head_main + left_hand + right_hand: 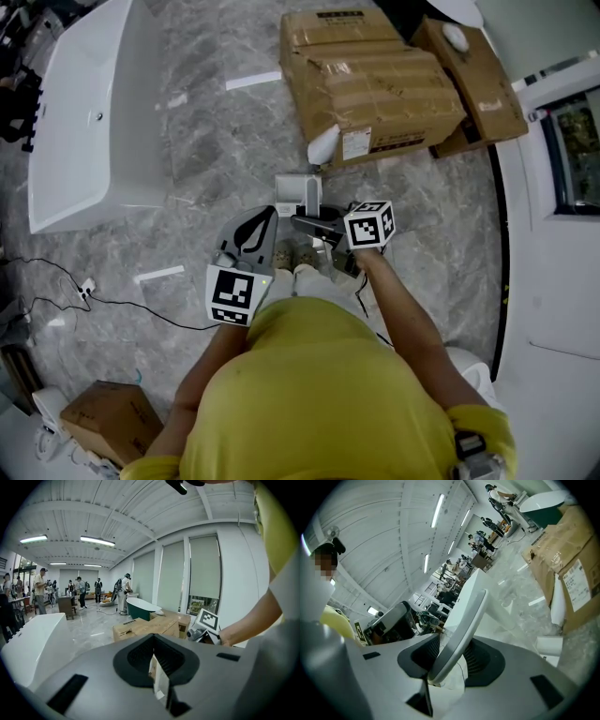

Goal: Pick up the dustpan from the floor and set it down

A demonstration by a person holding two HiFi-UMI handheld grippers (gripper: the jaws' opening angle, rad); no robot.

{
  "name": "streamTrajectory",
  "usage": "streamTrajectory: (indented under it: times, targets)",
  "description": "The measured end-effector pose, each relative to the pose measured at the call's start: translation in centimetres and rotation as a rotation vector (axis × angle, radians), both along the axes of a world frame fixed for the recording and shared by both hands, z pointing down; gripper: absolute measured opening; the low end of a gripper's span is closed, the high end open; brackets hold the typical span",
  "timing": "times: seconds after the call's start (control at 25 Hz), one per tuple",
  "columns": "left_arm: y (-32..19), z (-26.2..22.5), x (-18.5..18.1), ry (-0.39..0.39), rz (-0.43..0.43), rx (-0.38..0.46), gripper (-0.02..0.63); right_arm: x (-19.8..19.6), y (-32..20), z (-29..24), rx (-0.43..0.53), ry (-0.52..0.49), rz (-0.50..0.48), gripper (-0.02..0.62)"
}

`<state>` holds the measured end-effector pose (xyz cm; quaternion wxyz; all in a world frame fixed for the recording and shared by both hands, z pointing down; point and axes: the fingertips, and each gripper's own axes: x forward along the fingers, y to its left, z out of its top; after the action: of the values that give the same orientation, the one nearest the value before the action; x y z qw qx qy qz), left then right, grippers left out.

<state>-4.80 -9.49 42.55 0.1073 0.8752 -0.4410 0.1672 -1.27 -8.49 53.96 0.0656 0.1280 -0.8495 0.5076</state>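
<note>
Your right gripper is clenched on the handle of the dustpan, whose pan sits at frame centre over the floor. Your left gripper is closed and empty. This looks like the set-down step: settle the pan flat, then release.

The floor is grey-veined marble. The cardboard boxes are brown. Left of them is a white bathtub. Below them are the white dustpan, the grey left gripper and right gripper with black-and-white checked cubes, and a yellow shirt.
</note>
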Motion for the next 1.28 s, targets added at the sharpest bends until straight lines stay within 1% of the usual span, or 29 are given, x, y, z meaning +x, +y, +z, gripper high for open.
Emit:
streamTrajectory:
  times: [0.12,0.32,0.6,0.72,0.76,0.8,0.84,0.92,1.0,1.08,1.16,1.24,1.28]
  targets:
    - [0.0,0.0,-0.2,-0.001,-0.005,-0.004,0.0,0.1,-0.3,1.8,-0.016,0.026,0.008,0.161]
    - [0.2,0.2,-0.5,-0.003,-0.011,-0.008,0.0,0.3,0.2,4.5,-0.022,0.091,-0.025,0.155]
    - [-0.1,0.5,-0.4,-0.002,-0.009,-0.012,0.0,1.1,0.8,7.1,-0.054,0.183,-0.011,0.156]
    - [0.0,0.5,-0.2,0.001,-0.006,-0.011,0.0,1.7,0.9,7.2,-0.062,0.221,0.027,0.201]
    - [0.1,0.4,-0.1,0.0,-0.004,-0.009,0.0,1.9,0.7,7.0,-0.077,0.224,0.052,0.227]
    - [0.1,0.4,0.0,0.0,-0.001,-0.007,0.0,2.1,0.5,6.7,-0.097,0.225,0.078,0.269]
    - [0.1,0.4,0.1,0.0,0.001,-0.005,0.0,2.3,0.4,6.4,-0.12,0.228,0.105,0.29]
    - [0.3,0.3,0.3,0.003,0.006,-0.003,0.0,3.3,0.4,6.1,-0.159,0.246,0.159,0.322]
    - [0.4,0.1,0.5,0.007,0.012,0.002,0.0,4.6,0.5,5.5,-0.165,0.272,0.215,0.331]
    - [0.5,-0.1,0.6,0.009,0.018,0.009,0.0,5.9,0.5,4.4,-0.134,0.298,0.263,0.314]
    - [0.5,-0.3,0.8,0.01,0.025,0.019,0.0,7.2,0.1,2.8,-0.071,0.329,0.322,0.271]
    - [0.3,-0.7,1.2,0.01,0.036,0.034,0.0,8.6,-0.8,0.4,0.039,0.37,0.401,0.179]
    - [0.2,-1.0,1.4,0.009,0.042,0.044,0.0,9.2,-1.4,-1.3,0.117,0.397,0.445,0.132]
